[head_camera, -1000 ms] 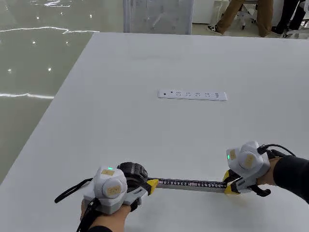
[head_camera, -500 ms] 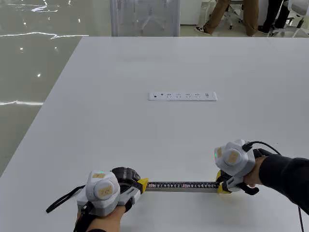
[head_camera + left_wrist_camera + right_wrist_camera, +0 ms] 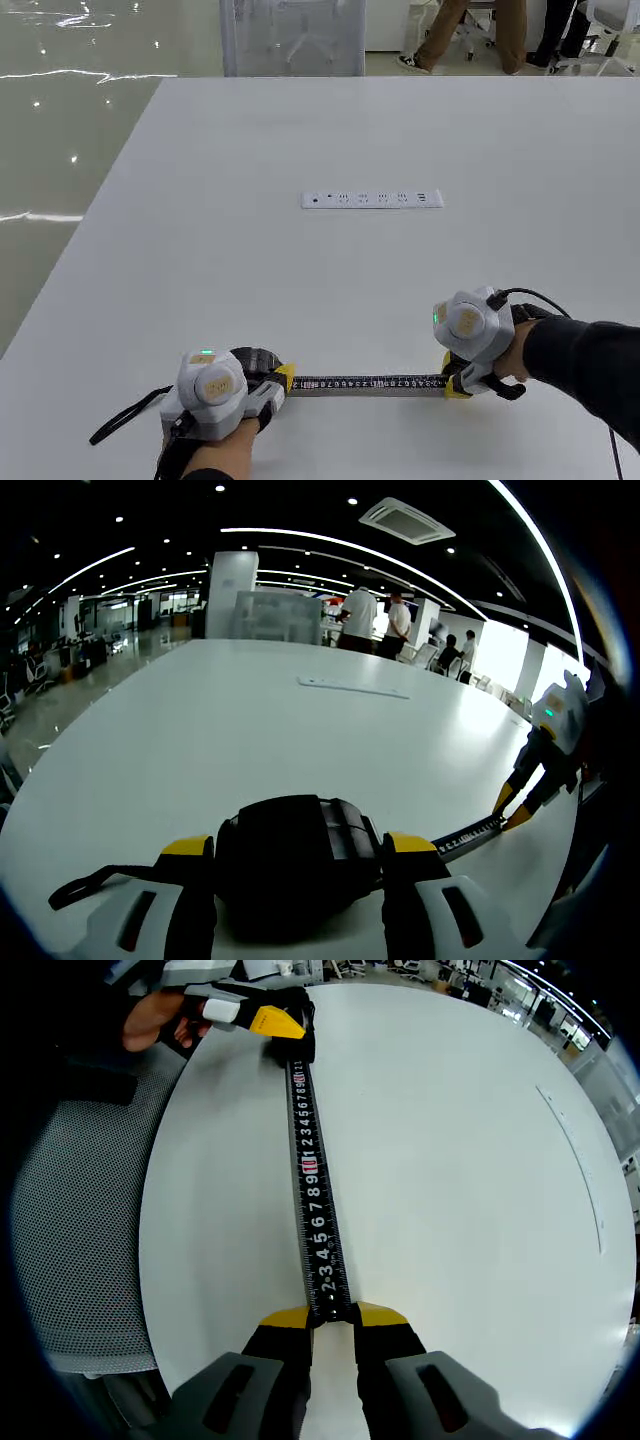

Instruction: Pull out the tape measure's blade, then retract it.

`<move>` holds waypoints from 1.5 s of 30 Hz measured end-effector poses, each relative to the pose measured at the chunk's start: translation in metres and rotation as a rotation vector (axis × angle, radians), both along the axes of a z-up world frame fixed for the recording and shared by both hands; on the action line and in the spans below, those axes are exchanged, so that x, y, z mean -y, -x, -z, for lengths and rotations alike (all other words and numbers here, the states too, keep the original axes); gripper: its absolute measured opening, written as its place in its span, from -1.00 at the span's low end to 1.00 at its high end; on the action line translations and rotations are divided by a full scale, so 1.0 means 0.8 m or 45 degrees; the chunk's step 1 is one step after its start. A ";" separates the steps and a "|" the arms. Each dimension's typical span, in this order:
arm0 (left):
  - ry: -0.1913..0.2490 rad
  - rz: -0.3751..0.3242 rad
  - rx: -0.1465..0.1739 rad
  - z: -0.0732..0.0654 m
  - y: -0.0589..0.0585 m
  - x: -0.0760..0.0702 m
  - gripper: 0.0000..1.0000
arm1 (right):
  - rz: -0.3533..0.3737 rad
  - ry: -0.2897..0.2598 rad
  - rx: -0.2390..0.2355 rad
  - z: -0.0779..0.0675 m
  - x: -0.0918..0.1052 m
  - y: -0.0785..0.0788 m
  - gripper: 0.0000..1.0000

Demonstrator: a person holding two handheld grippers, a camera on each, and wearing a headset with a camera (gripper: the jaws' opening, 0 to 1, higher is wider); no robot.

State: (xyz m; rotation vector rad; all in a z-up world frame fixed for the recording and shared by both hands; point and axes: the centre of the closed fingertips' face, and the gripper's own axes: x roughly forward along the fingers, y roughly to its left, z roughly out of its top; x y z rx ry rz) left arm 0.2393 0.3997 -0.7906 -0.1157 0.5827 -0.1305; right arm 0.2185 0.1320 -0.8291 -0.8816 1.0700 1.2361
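Note:
The black tape measure case (image 3: pixel 297 865) sits on the white table between the yellow-tipped jaws of my left gripper (image 3: pixel 300 844), which is shut on it. Its wrist strap (image 3: pixel 88 885) trails off to the left. In the head view the case (image 3: pixel 252 359) and left gripper (image 3: pixel 264 372) are at the near table edge. The blade (image 3: pixel 368 382) lies pulled out flat to the right, numbers up. My right gripper (image 3: pixel 332 1317) is shut on the blade's (image 3: pixel 311 1175) hooked end. In the head view that gripper (image 3: pixel 455 387) is at the lower right.
A white power strip (image 3: pixel 371 199) lies flat mid-table, well beyond the blade. The table edge (image 3: pixel 120 165) runs along the left above a glossy floor. People and chairs (image 3: pixel 470 30) are past the far edge. A grey mesh chair seat (image 3: pixel 75 1220) is below the near edge.
The head camera has shifted, sliding the scene left. The exposed blade between the two grippers looks slightly longer. Both grippers keep their holds.

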 end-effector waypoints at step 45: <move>-0.013 0.069 -0.102 0.006 0.001 0.001 0.21 | -0.012 -0.112 0.029 -0.002 -0.026 0.001 -0.76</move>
